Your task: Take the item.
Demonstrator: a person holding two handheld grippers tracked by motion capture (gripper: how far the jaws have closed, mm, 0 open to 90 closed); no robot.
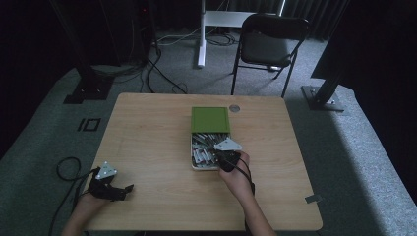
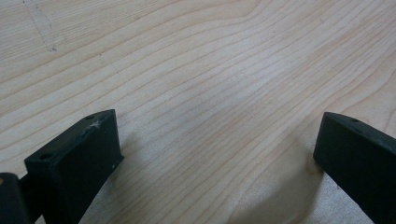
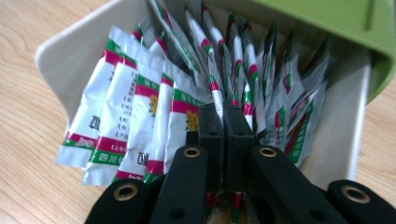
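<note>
A white box (image 1: 193,165) sits mid-table, packed with several silver sachets (image 3: 135,107) printed in green and pink. Its green lid (image 1: 210,119) stands propped at the far end. My right gripper (image 1: 224,157) reaches into the near right part of the box. In the right gripper view its jaws (image 3: 223,112) are pressed together on one thin sachet (image 3: 215,91) that stands upright among the others. At the table's front left my left gripper (image 1: 124,189) rests low over bare wood, and its jaws (image 2: 218,126) are wide apart with nothing between them.
The wooden table (image 1: 147,147) has a round grey grommet (image 1: 234,108) just behind the lid. A black folding chair (image 1: 268,44) stands beyond the far edge. A cable (image 1: 66,169) loops off the table's left side.
</note>
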